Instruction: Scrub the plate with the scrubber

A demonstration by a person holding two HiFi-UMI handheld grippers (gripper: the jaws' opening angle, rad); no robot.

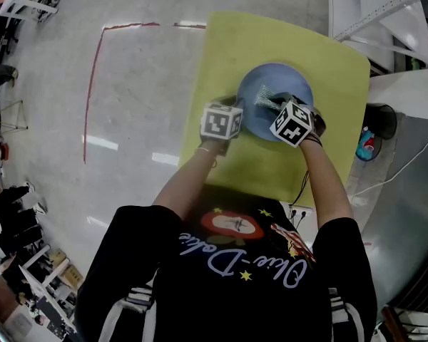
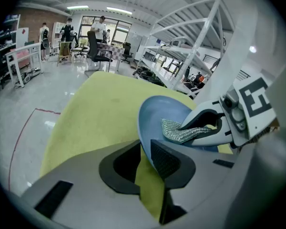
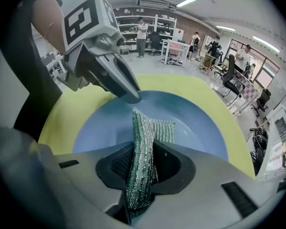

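Left tongs (image 2: 145, 160): jaws nearly together, clamped on the near rim of the blue plate (image 2: 164, 113), one pad on each face of the rim. We cannot tell whether that edge is raised off the desk.

Right tongs (image 3: 142, 171): jaws closed on the scrubber (image 3: 145, 132), a green-silver mesh pad pinched edge-on between the pads. Its free end fans out forward and lies on the inner surface of the plate, near the middle.

In the left gripper view the right tongs reach in from the right over the plate, with the scrubber pressed flat against the blue surface. In the right gripper view the tip of the left tongs meets the plate rim on the far left side.

From the head view we note the plate sits toward the far side of the yellow desk (image 1: 271, 41), with both tongs side by side at its near edge.

Around the desk there is a pale glossy floor (image 1: 128, 63) with a red tape line (image 1: 93, 77). White racks and people stand far off.
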